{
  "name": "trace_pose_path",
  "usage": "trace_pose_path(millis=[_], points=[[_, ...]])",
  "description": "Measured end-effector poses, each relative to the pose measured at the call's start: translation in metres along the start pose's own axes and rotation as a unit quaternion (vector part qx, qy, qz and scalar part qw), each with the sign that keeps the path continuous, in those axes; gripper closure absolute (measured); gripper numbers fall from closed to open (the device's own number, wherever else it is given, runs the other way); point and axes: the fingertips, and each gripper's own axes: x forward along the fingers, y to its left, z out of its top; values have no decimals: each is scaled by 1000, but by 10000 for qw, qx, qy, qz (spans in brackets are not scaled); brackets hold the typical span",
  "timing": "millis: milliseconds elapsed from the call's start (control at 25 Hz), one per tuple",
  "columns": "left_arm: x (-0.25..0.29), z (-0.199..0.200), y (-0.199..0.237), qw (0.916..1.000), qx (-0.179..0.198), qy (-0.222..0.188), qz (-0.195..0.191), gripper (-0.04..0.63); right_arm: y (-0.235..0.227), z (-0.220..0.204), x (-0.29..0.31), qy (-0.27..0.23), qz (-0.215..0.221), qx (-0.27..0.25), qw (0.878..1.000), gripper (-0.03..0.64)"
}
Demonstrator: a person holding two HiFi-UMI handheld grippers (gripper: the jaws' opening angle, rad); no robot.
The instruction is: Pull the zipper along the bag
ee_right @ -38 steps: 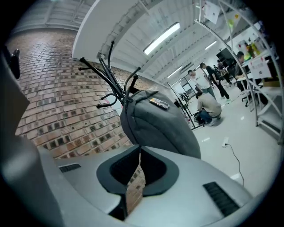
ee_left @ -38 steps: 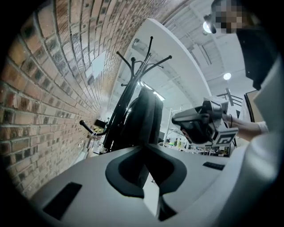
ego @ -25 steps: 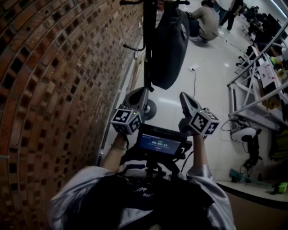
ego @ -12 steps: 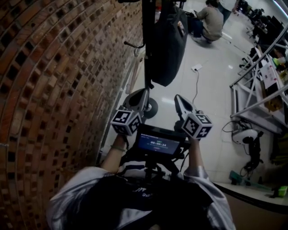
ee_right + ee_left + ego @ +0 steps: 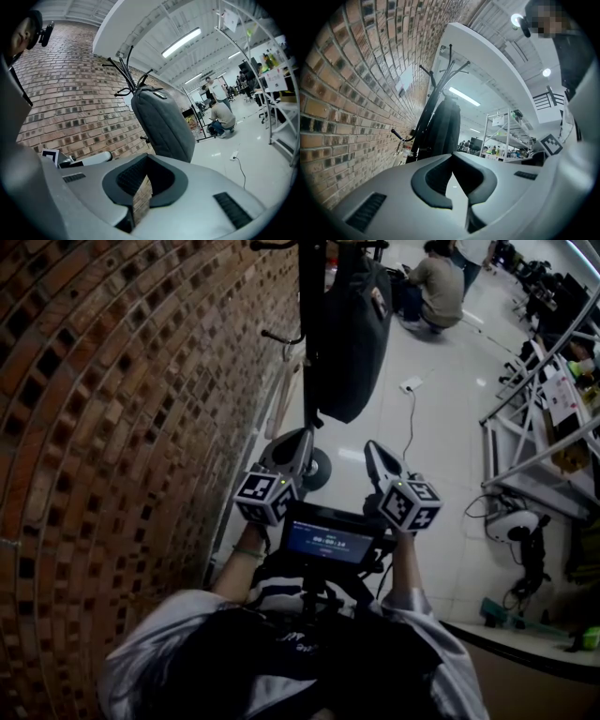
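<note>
Two grippers are held ahead of the person's chest, facing a dark grey bag (image 5: 352, 334) that hangs from a black coat rack (image 5: 310, 296) beside the brick wall (image 5: 122, 381). Left gripper (image 5: 452, 157): jaws closed tip to tip, nothing between them. Right gripper (image 5: 147, 158): jaws likewise together and empty. Both tips stand well apart from the bag, below it in the head view; its zipper cannot be made out. A small monitor (image 5: 328, 540) sits just behind the grippers. In the background a person (image 5: 436, 282) crouches on the white floor (image 5: 422, 427), near metal shelving (image 5: 534, 427).
</note>
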Motion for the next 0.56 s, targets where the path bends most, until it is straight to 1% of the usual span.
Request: trace_pose_path(millis=[560], points=[[1,-5,-1,9999,59,112,-48,586,-1,-7,4,28,7,103,9999,617]])
